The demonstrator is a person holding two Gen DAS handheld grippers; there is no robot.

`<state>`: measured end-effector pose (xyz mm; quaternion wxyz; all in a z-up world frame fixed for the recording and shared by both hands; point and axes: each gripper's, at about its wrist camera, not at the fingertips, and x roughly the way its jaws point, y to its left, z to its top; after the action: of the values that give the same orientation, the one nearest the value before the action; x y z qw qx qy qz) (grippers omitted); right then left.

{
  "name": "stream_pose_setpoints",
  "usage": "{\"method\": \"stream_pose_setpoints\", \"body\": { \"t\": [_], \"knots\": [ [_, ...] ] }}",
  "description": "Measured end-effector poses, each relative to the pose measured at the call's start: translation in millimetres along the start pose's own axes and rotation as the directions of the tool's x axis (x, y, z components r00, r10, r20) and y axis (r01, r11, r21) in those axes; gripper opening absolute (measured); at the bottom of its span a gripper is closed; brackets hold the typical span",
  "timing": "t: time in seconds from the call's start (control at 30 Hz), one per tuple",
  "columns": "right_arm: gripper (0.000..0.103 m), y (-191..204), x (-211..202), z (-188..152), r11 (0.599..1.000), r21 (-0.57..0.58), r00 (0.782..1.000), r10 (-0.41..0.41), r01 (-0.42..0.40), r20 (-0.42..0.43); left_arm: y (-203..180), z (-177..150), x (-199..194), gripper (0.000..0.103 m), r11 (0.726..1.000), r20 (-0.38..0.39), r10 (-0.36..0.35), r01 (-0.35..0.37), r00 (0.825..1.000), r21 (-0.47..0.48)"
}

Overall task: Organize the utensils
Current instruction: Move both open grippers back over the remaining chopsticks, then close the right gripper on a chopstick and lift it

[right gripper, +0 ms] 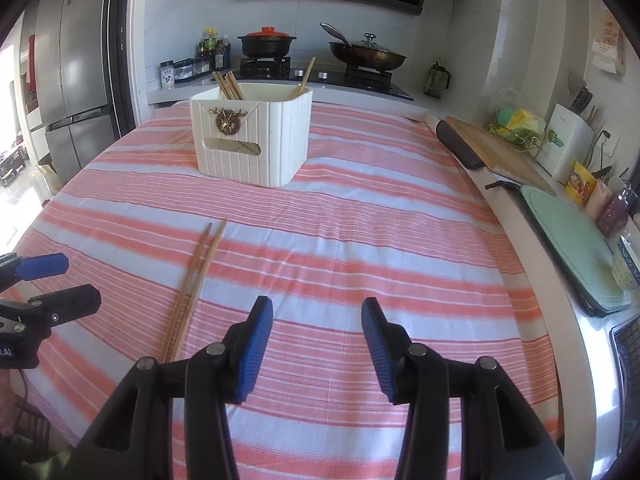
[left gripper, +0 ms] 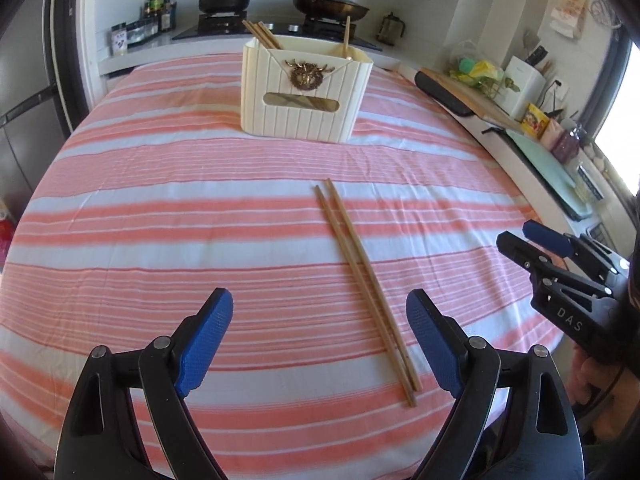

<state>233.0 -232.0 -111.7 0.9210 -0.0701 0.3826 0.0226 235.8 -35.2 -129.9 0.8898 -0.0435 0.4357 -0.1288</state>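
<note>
A pair of wooden chopsticks (left gripper: 366, 286) lies on the pink-striped tablecloth (left gripper: 160, 208), side by side, pointing away from me; it also shows in the right wrist view (right gripper: 196, 280). A cream ribbed utensil holder (left gripper: 304, 92) with a gold emblem stands farther back, holding several chopsticks and a wooden spoon; it also shows in the right wrist view (right gripper: 252, 136). My left gripper (left gripper: 320, 340) is open and empty, its right finger close beside the near ends of the chopsticks. My right gripper (right gripper: 316, 344) is open and empty, to the right of the chopsticks.
A stove with a black pot (right gripper: 267, 44) and a lidded pan (right gripper: 366, 54) stands behind the table. A counter on the right carries a wooden board (right gripper: 496, 148), a green tray (right gripper: 572, 236) and jars. A fridge (right gripper: 68, 64) stands at the left.
</note>
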Motion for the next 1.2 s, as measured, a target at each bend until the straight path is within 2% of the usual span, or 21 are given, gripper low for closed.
{"method": "stream_pose_setpoints", "body": {
  "t": [0.3, 0.37, 0.43, 0.5, 0.57, 0.6, 0.63, 0.73, 0.87, 1.0, 1.1, 1.2],
  "knots": [
    [0.047, -4, -5, -16, 1.000, 0.030, 1.000, 0.006, -0.006, 0.006, 3, -16, 1, 0.090, 0.999, -0.015, 0.007, -0.007, 1.000, -0.039],
    [0.047, -6, -6, -22, 0.997, 0.067, 0.999, 0.032, -0.034, 0.022, 4, -20, 4, 0.091, 0.999, -0.016, 0.011, -0.012, 1.000, -0.051],
    [0.047, -7, -5, -31, 0.988, 0.124, 0.995, 0.091, -0.095, 0.037, 7, -25, 8, 0.092, 0.998, -0.022, 0.014, -0.016, 1.000, -0.064],
    [0.047, 0, 1, -39, 0.965, 0.156, 0.978, 0.207, -0.210, 0.040, 10, -30, 11, 0.092, 0.997, -0.033, 0.020, -0.022, 0.999, -0.078],
    [0.044, 13, 11, -43, 0.947, 0.146, 0.958, 0.288, -0.285, 0.005, 13, -34, 14, 0.092, 0.995, -0.040, 0.025, -0.028, 0.999, -0.091],
    [0.032, 21, 15, -43, 0.940, 0.138, 0.949, 0.315, -0.311, -0.004, 15, -35, 14, 0.092, 0.995, -0.041, 0.028, -0.031, 0.999, -0.095],
    [0.025, 27, 18, -43, 0.934, 0.131, 0.941, 0.337, -0.332, -0.015, 17, -36, 13, 0.092, 0.994, -0.039, 0.032, -0.036, 0.999, -0.099],
    [0.018, 43, 30, -41, 0.914, 0.129, 0.918, 0.393, -0.385, -0.043, 23, -38, 11, 0.092, 0.992, -0.032, 0.047, -0.051, 0.998, -0.112],
    [0.014, 58, 45, -36, 0.895, 0.136, 0.896, 0.437, -0.424, -0.080, 30, -41, 13, 0.092, 0.989, -0.039, 0.052, -0.057, 0.998, -0.134],
    [0.010, 66, 60, -38, 0.904, 0.120, 0.895, 0.425, -0.411, -0.138, 31, -43, 16, 0.092, 0.989, -0.048, 0.048, -0.054, 0.998, -0.137],
    [0.007, 63, 60, -39, 0.918, 0.112, 0.910, 0.393, -0.380, -0.136, 26, -44, 18, 0.092, 0.990, -0.053, 0.043, -0.050, 0.998, -0.130],
    [0.006, 56, 55, -42, 0.948, 0.090, 0.940, 0.315, -0.305, -0.128, 18, -42, 21, 0.092, 0.992, -0.055, 0.021, -0.028, 0.998, -0.123]
  ]
}}
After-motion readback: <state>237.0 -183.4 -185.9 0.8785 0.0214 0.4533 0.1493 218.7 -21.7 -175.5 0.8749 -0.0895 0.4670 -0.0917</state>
